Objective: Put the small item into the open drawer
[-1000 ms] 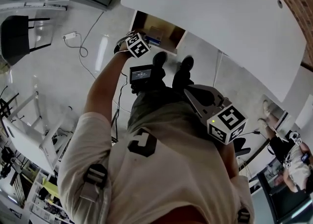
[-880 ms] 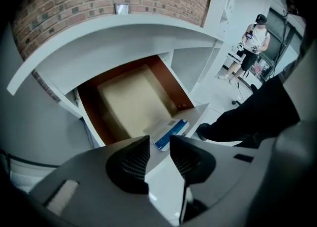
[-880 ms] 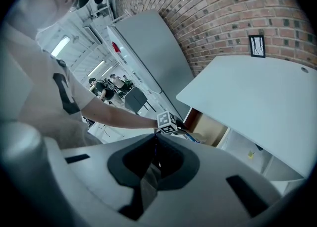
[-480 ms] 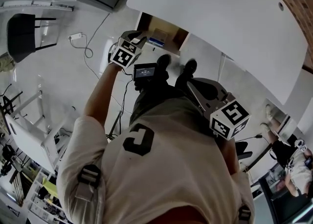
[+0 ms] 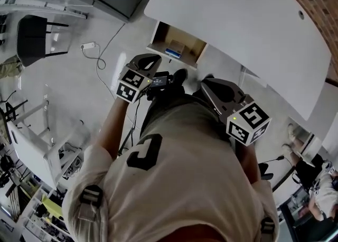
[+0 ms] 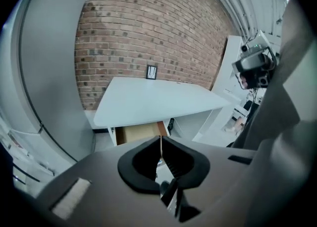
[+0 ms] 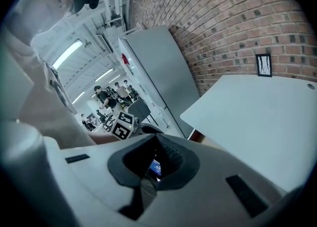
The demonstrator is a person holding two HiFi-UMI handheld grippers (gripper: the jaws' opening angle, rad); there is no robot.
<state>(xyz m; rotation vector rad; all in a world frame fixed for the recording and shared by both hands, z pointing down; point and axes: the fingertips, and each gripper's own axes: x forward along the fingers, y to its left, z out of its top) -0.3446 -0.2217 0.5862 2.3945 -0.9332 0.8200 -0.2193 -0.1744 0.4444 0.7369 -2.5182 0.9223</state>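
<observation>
Small item point(image 5: 173, 52) looks parked at the front of the open drawer point(image 5: 158, 36), about 1 o'clock from the left gripper point(image 6: 160, 139). Its fingers are closing on nothing, so I'd guess the drop's done. Right gripper point(image 7: 155, 138) fingers are together and empty, probably just idling.

We see a rough brick wall point(image 6: 148, 32) at twelve o'clock, a smooth matt counter point(image 6: 153, 99), and a wood-lined drawer point(image 6: 138, 133).
</observation>
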